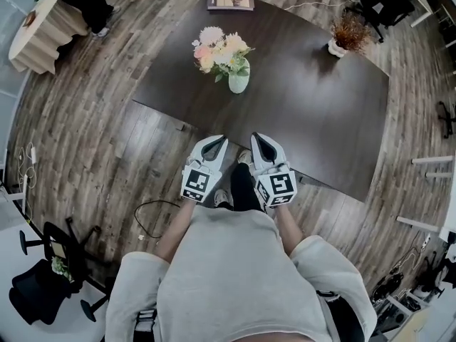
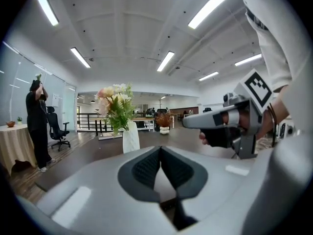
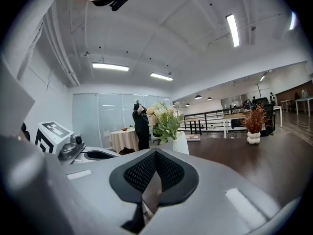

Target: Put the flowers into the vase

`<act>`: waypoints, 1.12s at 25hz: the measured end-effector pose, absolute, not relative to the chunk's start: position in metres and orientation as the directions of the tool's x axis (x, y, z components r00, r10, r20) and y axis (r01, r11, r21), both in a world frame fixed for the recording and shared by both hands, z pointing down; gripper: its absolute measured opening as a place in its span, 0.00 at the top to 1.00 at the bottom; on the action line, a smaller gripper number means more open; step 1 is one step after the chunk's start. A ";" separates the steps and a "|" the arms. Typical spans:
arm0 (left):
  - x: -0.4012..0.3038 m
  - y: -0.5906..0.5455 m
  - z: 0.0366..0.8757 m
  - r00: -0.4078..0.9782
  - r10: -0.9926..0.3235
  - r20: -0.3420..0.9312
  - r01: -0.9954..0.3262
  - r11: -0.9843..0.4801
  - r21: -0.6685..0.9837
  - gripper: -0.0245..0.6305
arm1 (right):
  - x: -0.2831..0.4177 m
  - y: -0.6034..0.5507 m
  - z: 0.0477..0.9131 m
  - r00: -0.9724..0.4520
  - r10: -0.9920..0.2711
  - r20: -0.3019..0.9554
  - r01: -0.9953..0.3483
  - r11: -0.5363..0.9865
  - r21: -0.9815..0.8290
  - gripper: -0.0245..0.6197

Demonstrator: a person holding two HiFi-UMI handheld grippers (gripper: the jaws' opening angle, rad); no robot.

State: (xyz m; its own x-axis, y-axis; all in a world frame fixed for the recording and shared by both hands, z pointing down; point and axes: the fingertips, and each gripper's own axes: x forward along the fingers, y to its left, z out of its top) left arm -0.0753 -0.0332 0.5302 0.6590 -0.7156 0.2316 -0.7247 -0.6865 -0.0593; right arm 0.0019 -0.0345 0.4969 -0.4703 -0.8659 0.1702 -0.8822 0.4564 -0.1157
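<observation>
Head view: flowers [image 1: 219, 50] stand upright in the white vase [image 1: 239, 81] on the bench [image 1: 313, 120]. Left gripper [image 1: 216, 142] and right gripper [image 1: 258, 140], jaws pressed together and empty, hover side by side at its near edge. The vase lies straight ahead, about equally near to each.

Ahead of you lies a wide dark surface [image 1: 306, 112] on a wooden plank floor [image 1: 85, 141]. At its far edge rests a flat brown book [image 1: 230, 0], and toward the far right corner a dried reddish plant in a white pot [image 1: 348, 34] stands well apart from it. To your left, off the surface, you see a round table with a pale cloth [image 1: 39, 27]; a person in dark clothes [image 2: 36, 116] stands just beside it with arms raised, near a black office chair [image 2: 57, 129]. A thin black cable [image 1: 146, 219] curls on the floor close to you. Long strip lights [image 2: 166, 61] cross the white ceiling.
</observation>
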 end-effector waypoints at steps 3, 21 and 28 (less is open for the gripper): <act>-0.070 -0.013 0.527 0.668 -0.709 0.226 -0.718 -0.694 -0.053 0.95 | 0.008 -0.011 0.495 -0.458 -0.873 0.166 -0.889 0.444 -0.115 0.97; -0.055 0.054 0.515 0.699 -0.690 0.191 -0.693 -0.718 -0.057 0.95 | 0.018 0.063 0.480 -0.416 -0.897 0.151 -0.909 0.409 -0.074 0.97; -0.055 0.053 0.517 0.699 -0.687 0.198 -0.692 -0.720 -0.057 0.95 | 0.021 0.063 0.480 -0.408 -0.901 0.147 -0.913 0.401 -0.073 0.97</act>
